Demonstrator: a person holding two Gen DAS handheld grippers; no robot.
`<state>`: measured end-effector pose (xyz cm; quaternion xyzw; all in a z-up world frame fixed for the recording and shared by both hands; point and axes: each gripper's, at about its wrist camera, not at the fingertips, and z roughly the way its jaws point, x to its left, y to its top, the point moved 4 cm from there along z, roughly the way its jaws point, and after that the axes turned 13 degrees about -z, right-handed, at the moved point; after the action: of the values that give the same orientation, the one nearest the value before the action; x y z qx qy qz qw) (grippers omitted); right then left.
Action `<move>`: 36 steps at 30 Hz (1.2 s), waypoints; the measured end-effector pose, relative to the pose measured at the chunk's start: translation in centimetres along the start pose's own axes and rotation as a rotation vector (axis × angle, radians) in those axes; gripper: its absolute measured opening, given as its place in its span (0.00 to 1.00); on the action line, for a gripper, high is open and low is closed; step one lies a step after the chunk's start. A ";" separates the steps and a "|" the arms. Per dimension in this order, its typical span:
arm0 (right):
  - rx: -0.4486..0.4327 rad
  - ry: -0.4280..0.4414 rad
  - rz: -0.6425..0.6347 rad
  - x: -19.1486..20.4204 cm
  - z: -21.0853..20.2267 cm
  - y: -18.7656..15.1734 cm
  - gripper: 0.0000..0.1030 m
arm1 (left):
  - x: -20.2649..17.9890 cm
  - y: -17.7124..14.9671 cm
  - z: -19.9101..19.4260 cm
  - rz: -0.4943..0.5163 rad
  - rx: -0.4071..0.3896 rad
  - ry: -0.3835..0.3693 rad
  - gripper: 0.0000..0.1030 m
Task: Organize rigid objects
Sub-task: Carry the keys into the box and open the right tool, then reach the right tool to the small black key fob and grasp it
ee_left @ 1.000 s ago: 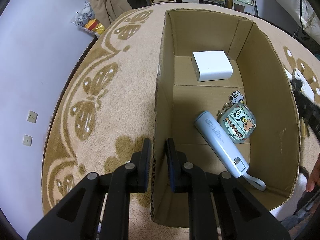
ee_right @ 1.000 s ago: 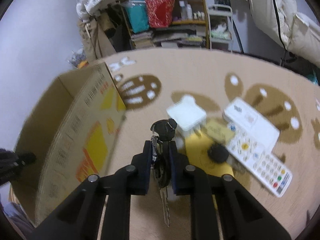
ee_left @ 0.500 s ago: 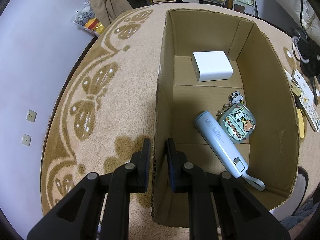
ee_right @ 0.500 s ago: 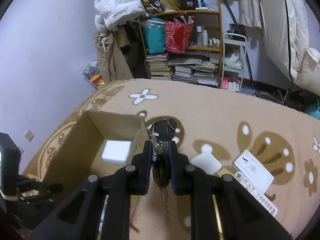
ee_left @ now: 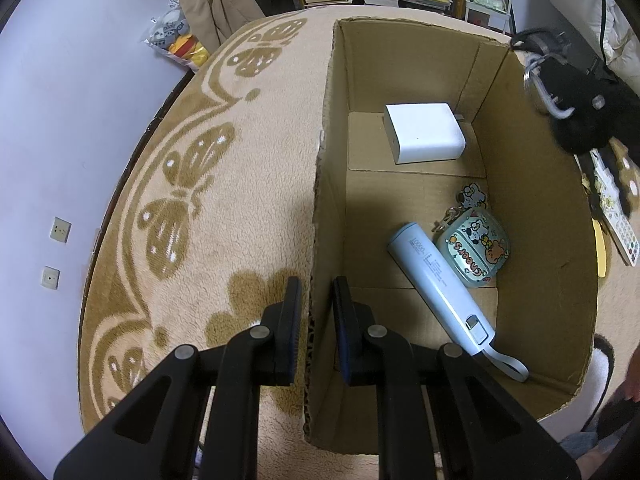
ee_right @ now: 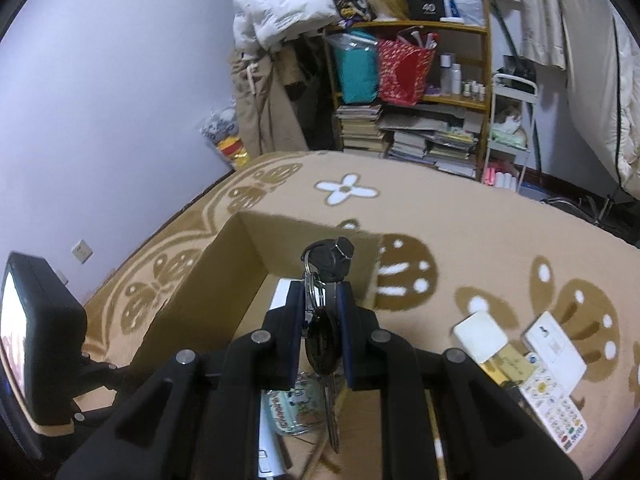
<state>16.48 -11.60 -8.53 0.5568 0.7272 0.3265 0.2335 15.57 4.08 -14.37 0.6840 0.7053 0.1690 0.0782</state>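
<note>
The right gripper (ee_right: 318, 320), clamped on a key bunch (ee_right: 326, 264), hangs above the cardboard box (ee_left: 540, 248), so delivery appears underway. The left gripper (ee_left: 316, 320) pinches the box's wall at six o'clock; next, parting the right fingers should drop the keys inside.

Cardboard box (ee_left: 532, 208) on patterned rug (ee_left: 208, 200)

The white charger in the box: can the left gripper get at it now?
Probably not yet. The left gripper has its jaws clamped on the cardboard box wall. The white charger itself lies uncovered at the far end, box open on top.
</note>
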 end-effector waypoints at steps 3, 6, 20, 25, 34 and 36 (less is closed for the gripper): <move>0.020 0.005 -0.007 0.5 0.7 -0.5 0.18 | 0.0 0.0 0.0 -0.002 0.002 -0.002 0.15; 0.043 0.015 -0.007 0.5 1.4 -0.9 0.18 | 0.1 0.1 0.0 -0.003 0.003 -0.005 0.15; 0.048 0.026 -0.007 0.3 0.4 -1.4 0.38 | 0.2 0.1 0.0 -0.007 0.005 -0.010 0.16; 0.022 -0.051 0.010 -1.7 -1.0 -2.0 0.64 | 0.2 0.1 0.0 -0.006 0.005 -0.010 0.16; 0.091 -0.084 0.123 -7.2 -0.7 -5.0 0.65 | 0.3 0.1 0.0 -0.007 0.005 -0.010 0.16; 0.102 -0.102 0.146 -8.4 -0.6 -5.7 0.65 | 0.3 0.1 0.1 -0.008 0.006 -0.011 0.16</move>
<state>14.59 -20.80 -12.45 0.6355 0.6876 0.2764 0.2169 15.64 4.40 -14.35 0.6824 0.7081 0.1627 0.0805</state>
